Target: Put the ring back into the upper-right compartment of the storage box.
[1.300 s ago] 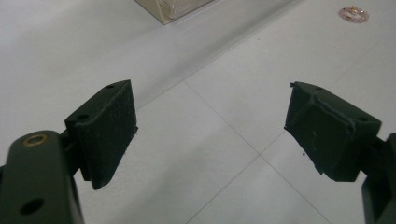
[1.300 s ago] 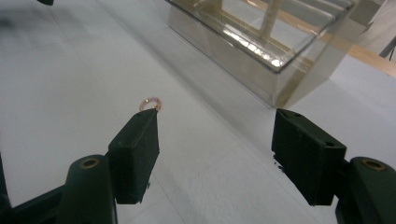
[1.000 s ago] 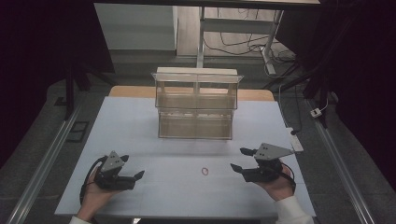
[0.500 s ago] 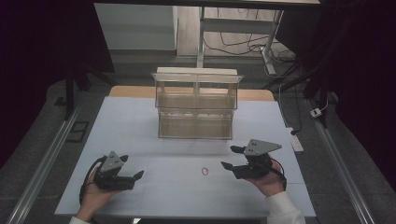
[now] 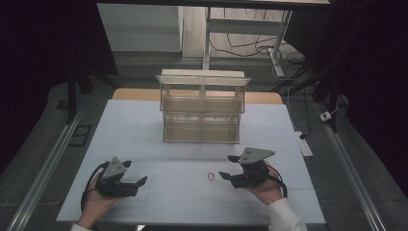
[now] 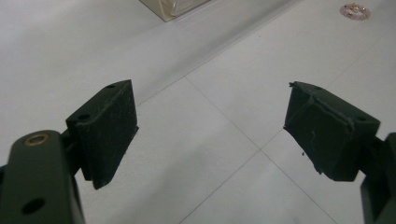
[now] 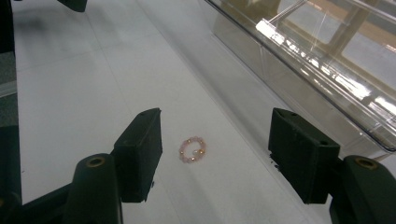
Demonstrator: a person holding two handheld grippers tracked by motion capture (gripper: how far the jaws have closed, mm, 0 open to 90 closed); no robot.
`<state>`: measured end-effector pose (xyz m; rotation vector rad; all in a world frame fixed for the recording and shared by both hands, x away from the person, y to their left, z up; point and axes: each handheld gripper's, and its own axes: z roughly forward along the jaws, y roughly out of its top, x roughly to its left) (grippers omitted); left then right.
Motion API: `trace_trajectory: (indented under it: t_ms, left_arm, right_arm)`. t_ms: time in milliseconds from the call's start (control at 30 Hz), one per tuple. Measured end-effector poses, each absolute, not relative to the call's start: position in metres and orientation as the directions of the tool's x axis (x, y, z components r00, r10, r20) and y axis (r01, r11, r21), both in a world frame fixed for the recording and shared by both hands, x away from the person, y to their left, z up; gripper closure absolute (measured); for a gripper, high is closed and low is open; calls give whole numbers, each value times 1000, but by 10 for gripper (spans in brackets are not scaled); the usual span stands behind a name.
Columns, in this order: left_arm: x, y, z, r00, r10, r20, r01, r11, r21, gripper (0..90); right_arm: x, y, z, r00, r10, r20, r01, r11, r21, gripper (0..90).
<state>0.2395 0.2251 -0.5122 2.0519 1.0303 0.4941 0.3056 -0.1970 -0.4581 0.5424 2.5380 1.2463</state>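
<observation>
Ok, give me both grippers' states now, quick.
Left gripper: open, holding nothing.
Right gripper: open, holding nothing, jaws either side of the bead ring on the table.

No legible text, seemingly.

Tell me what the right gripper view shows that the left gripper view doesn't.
Right gripper view alone: the bead ring lies on the table between its open jaws, its single beads clear, and the clear box's compartments show. Left gripper view alone: open jaws over bare table seams, the ring far off at the top right corner. Both share the white table, ring and box.
</observation>
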Motion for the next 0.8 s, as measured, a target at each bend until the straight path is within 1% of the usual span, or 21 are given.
trace_trajectory:
  t_ms: [500,800]
  left_arm:
    - [240,223,-513,607,795,3,508,-390,768,171]
    - [240,223,-513,606,795,6,505,-391,769,173]
  right_arm:
    - [312,-185,-470,-890,452,-68,254,614,748,359]
    - [315,-178,-478,-889,455,-50,283,633,720,366]
